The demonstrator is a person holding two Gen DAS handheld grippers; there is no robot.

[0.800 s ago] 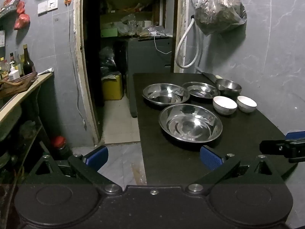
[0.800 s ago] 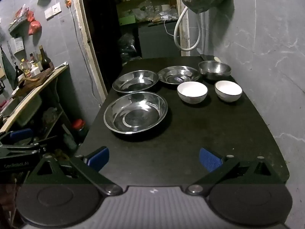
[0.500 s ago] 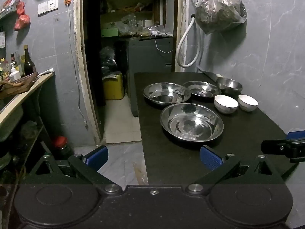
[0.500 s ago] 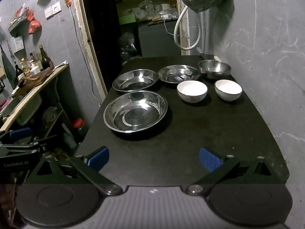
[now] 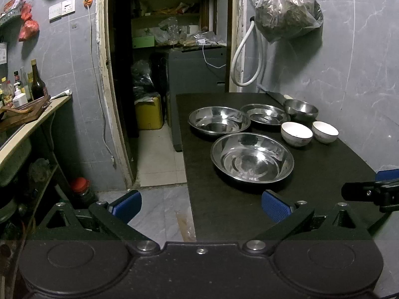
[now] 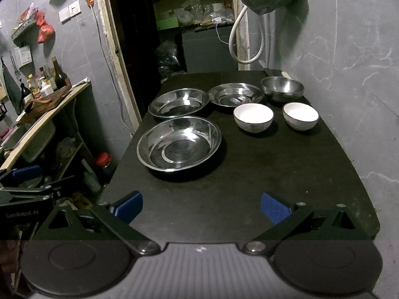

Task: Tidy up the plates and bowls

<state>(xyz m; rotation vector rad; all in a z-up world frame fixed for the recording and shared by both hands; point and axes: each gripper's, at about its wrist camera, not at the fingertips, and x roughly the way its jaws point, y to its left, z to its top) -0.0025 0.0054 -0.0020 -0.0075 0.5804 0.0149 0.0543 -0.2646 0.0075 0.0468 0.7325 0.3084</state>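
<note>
On the black table [image 6: 249, 174] lie three steel plates: a large one [image 6: 179, 144] nearest, a second [image 6: 179, 102] behind it, a smaller one [image 6: 235, 94] further right. A steel bowl [image 6: 282, 88] stands at the back right, with two white bowls [image 6: 253, 117] [image 6: 300, 115] in front of it. The same dishes show in the left wrist view, large plate [image 5: 251, 158] closest. My left gripper [image 5: 200, 205] hangs open over the table's near left edge. My right gripper [image 6: 201, 206] is open above the bare near end of the table. Nothing sits between either pair of fingers.
A counter [image 6: 49, 114] with bottles and a wooden board stands at the left. A dark doorway [image 5: 169, 74] opens behind the table. A filled plastic bag [image 5: 286, 7] and a white hose [image 5: 245, 57] hang on the tiled wall at the right. A red-lidded jar [image 5: 81, 186] sits on the floor.
Both views have shifted only slightly; the dishes have not moved and both grippers stay open.
</note>
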